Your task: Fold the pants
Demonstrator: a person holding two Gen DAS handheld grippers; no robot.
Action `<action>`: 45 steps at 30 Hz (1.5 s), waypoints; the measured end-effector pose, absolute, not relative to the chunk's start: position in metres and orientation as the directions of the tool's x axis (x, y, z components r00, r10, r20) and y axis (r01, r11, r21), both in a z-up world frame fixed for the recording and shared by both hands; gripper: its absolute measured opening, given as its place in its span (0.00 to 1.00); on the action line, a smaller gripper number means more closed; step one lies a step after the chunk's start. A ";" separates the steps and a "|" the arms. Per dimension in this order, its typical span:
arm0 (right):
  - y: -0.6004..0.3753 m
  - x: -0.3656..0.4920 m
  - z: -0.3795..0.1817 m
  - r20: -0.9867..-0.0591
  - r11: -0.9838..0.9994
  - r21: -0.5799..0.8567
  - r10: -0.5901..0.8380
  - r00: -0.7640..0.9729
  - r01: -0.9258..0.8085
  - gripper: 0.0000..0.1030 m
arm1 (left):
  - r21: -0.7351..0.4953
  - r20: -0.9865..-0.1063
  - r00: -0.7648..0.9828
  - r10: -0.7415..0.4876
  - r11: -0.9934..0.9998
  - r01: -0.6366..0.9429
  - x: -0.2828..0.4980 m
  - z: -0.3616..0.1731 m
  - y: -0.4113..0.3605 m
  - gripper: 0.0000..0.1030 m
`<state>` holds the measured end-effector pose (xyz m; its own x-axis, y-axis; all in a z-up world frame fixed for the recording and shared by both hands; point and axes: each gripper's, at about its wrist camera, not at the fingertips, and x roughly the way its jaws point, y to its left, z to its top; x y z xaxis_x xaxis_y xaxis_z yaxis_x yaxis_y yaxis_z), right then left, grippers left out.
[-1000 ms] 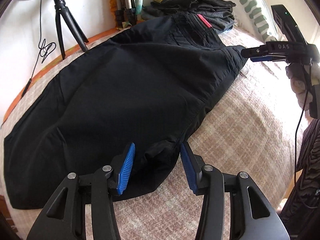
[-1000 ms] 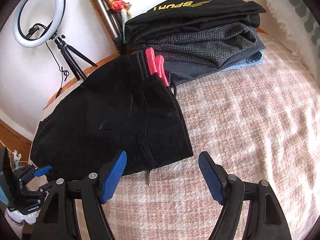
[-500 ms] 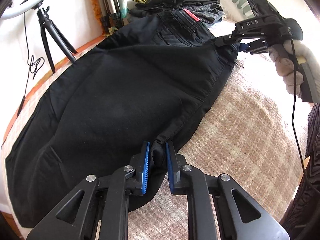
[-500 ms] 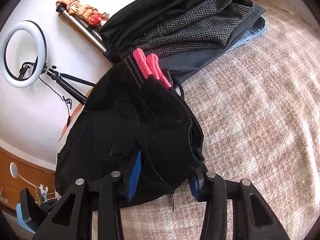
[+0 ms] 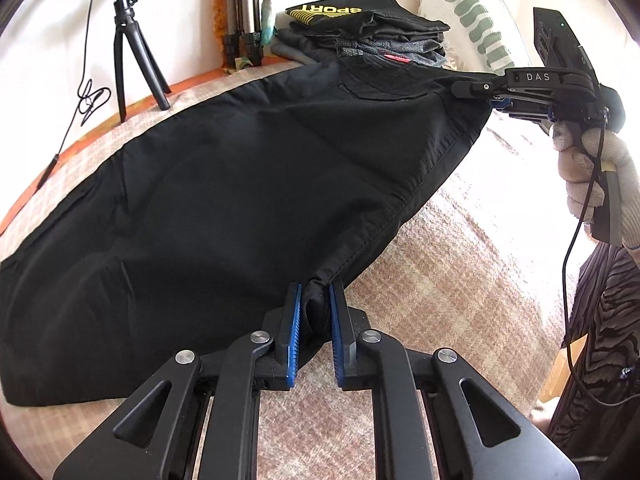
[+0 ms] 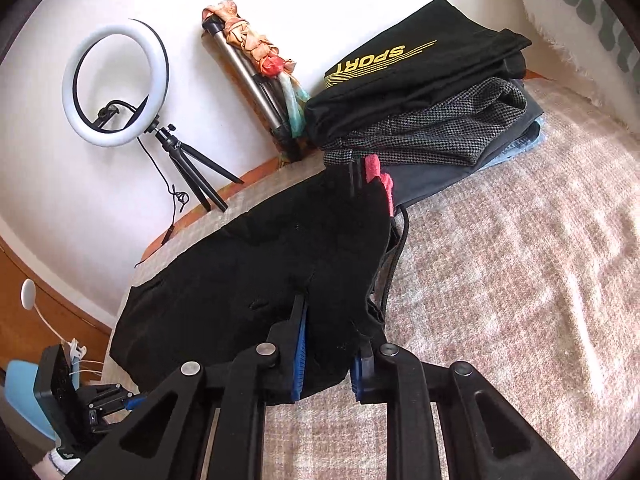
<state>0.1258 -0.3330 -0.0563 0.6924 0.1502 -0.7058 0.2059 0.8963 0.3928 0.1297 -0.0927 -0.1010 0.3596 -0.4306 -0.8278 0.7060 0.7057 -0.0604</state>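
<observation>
Black pants (image 5: 240, 184) lie spread across the beige checked bed cover (image 5: 460, 280), waist end at the far right with a red tag. My left gripper (image 5: 312, 292) is shut on a bunched fold at the near edge of the pants. The right gripper (image 6: 336, 320) has its jaws closing on the waist corner, with black cloth (image 6: 248, 280) pressed between the blue pads. The left wrist view shows that right gripper (image 5: 480, 92) in a gloved hand (image 5: 592, 176), holding the corner raised off the bed. The left gripper (image 6: 120, 400) shows at the lower left of the right wrist view.
A stack of folded clothes (image 6: 420, 100) with a black "SPORT" garment on top sits just behind the waistband. A ring light on a tripod (image 6: 116, 88) and a folded stand (image 6: 256, 76) lean by the wall. A patterned pillow (image 5: 460, 4) lies at the far right.
Both grippers went from open to closed on the pants. The right one moved in over the waist corner, pinched it and lifted it; the left one pinched the near edge.
</observation>
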 end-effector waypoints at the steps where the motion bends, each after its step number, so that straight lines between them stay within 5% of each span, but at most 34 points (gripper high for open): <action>1: -0.331 0.123 -0.054 -0.704 0.903 0.379 0.139 0.697 0.202 0.15 | -0.067 -0.829 0.352 -0.436 0.701 0.710 0.128 -0.100 -0.095 0.11; 12: -0.337 0.095 -0.068 -0.746 0.925 0.283 0.046 0.664 0.253 0.15 | -0.100 -0.823 0.334 -0.459 0.697 0.710 0.114 -0.096 -0.104 0.17; 17: -0.335 0.091 -0.059 -0.744 0.937 0.195 -0.050 0.667 0.288 0.35 | -0.099 -0.807 0.384 -0.448 0.745 0.660 0.114 -0.083 -0.078 0.29; 22: -0.328 0.084 -0.044 -0.706 0.946 0.107 -0.145 0.693 0.307 0.39 | -0.119 -0.800 0.469 -0.375 0.865 0.488 0.133 -0.081 -0.013 0.29; 33: -0.289 0.098 -0.037 -0.693 0.982 0.107 -0.039 0.720 0.156 0.39 | -0.092 -0.829 0.552 -0.095 0.995 0.033 0.174 -0.108 0.125 0.34; 37: -0.270 0.108 -0.039 -0.700 0.990 0.112 0.018 0.714 0.084 0.39 | -0.210 -0.812 0.575 -0.103 0.970 -0.124 0.186 -0.116 0.160 0.43; 45: -0.226 0.129 -0.040 -0.719 0.990 0.116 0.139 0.681 -0.079 0.39 | -0.261 -0.815 0.576 -0.065 0.929 -0.264 0.187 -0.134 0.202 0.45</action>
